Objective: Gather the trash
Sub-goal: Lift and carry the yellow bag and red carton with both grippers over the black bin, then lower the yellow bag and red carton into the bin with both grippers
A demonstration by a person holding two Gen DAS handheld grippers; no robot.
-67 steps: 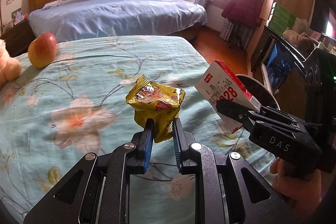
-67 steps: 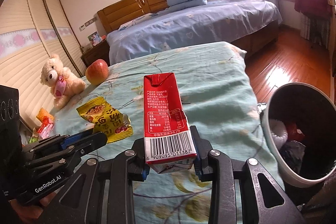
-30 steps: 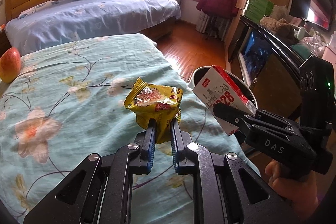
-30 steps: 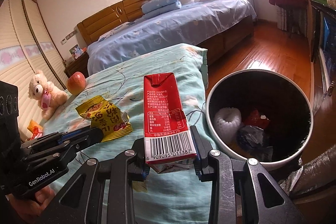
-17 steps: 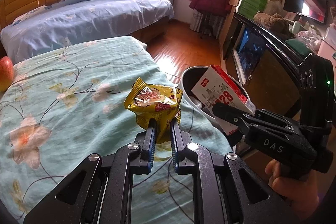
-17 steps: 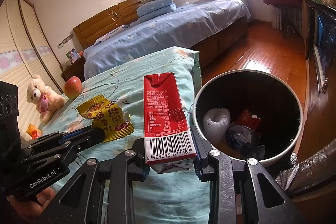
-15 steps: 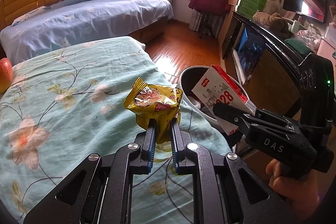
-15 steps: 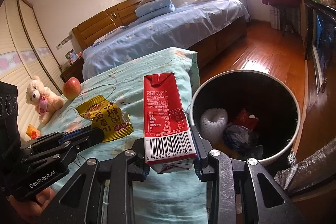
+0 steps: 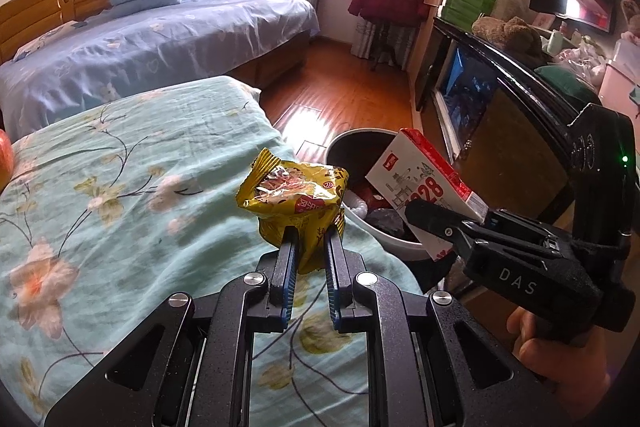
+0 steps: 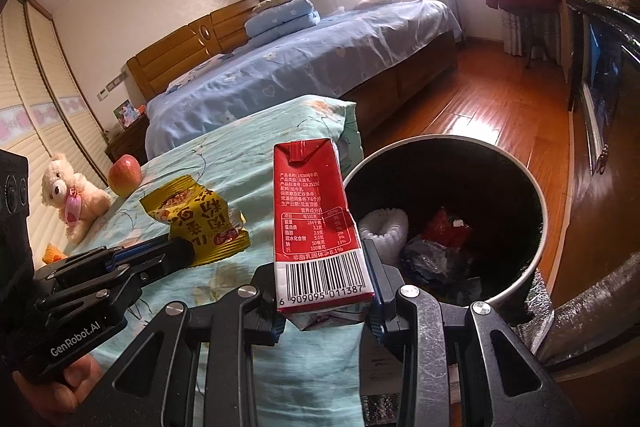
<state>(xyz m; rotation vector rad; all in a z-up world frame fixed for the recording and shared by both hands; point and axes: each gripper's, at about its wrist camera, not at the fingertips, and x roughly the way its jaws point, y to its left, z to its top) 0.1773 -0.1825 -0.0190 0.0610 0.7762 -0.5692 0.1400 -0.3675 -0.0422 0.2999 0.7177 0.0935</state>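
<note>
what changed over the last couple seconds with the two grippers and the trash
Both grippers swung from over the floral bed toward the trash bin, now close beside the carton. Nothing was grabbed or released: the left gripper stays shut on the yellow snack wrapper, the right gripper on the red milk carton.

Carton (image 10: 320, 219) barcode 6909095011387; right tongs (image 9: 448, 227) "DAS".

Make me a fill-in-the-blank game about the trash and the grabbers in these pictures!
1. The left gripper is shut on a crinkly ____ snack wrapper.
2. The right gripper is shut on a ____ milk carton.
3. The trash bin stands on the floor beside the ____.
4. Next to the teddy bear on the bed lies an ____.

Missing words: yellow; red; bed; apple
</note>
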